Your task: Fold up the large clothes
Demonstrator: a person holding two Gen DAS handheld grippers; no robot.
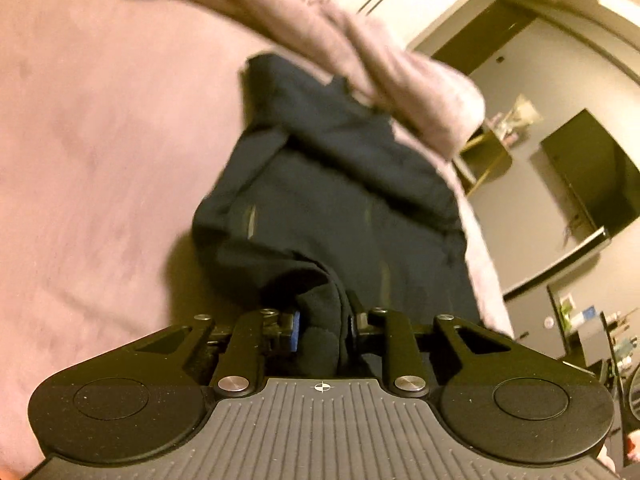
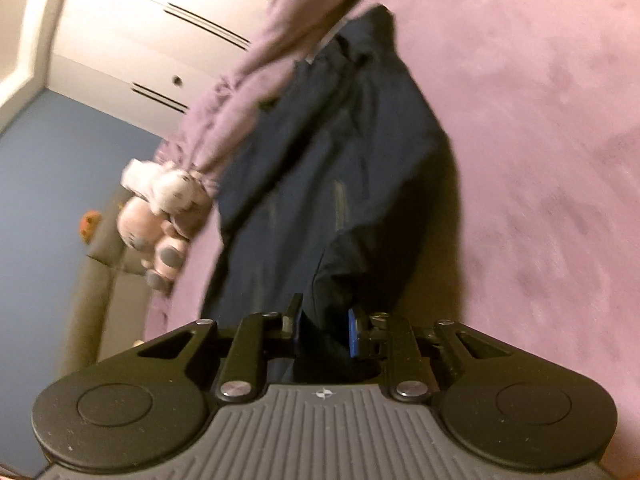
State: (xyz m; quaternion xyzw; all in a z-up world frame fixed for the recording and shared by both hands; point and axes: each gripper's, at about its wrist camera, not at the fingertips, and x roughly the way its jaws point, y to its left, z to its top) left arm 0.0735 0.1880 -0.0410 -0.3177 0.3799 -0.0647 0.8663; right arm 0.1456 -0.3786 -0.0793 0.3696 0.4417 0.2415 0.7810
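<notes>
With both grippers clamped on it, your dark garment (image 1: 332, 184) trails across the pink bed cover (image 1: 100, 160).
Left gripper (image 1: 323, 330) and right gripper (image 2: 323, 330) pinch bunched edges, seemingly unevenly; blur hides detail. Lopsided lifting could skew your fold.

No lettering, label, brand name or number can be read in either wrist view. The only sign is a small white compass-like emblem, a circle crossed by four points, printed at the front centre of the ribbed grey body of the left gripper (image 1: 322, 326) and likewise on the right gripper (image 2: 324, 330). Small items on the far shelves in the left view are too blurred to read.
</notes>
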